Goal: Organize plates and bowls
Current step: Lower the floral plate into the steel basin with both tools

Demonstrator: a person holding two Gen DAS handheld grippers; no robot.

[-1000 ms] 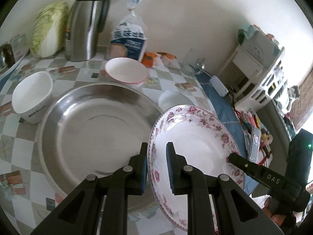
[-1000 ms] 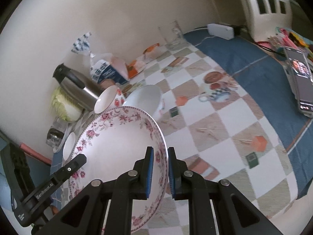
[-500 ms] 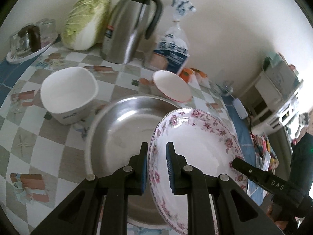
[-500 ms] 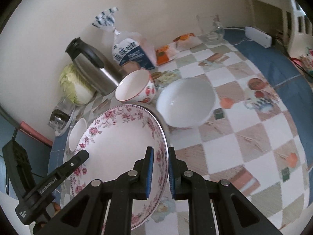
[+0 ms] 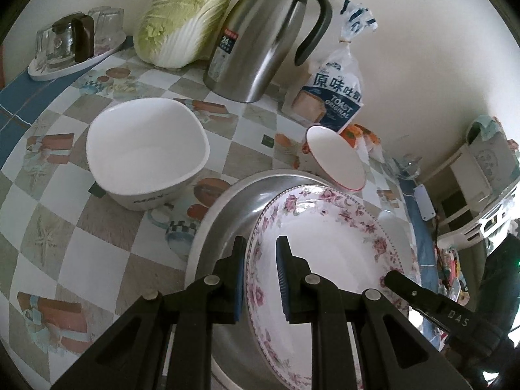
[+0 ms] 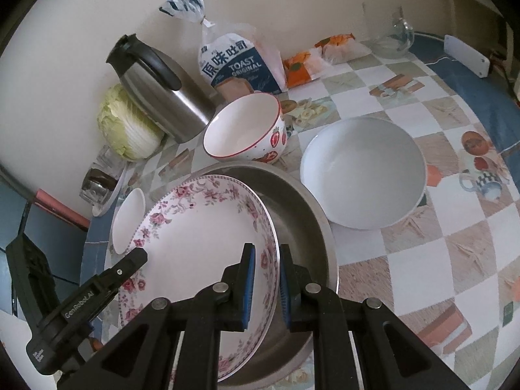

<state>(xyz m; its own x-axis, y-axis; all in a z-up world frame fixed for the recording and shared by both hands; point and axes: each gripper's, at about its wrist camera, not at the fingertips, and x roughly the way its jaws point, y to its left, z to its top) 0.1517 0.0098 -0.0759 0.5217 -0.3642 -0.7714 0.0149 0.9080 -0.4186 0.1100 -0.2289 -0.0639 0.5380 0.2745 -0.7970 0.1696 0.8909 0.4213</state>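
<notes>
Floral plate lower, over basin

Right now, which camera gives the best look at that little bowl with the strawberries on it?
The right wrist view: the strawberry bowl stands upright and whole, its red-printed side facing the camera. In the left wrist view the same bowl shows only its white inside and red rim, partly behind the steel basin.

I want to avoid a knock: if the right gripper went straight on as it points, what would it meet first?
Probably the far wall of the steel basin beyond the floral plate that the right gripper clamps; then the strawberry bowl. Depth is unclear.
</notes>
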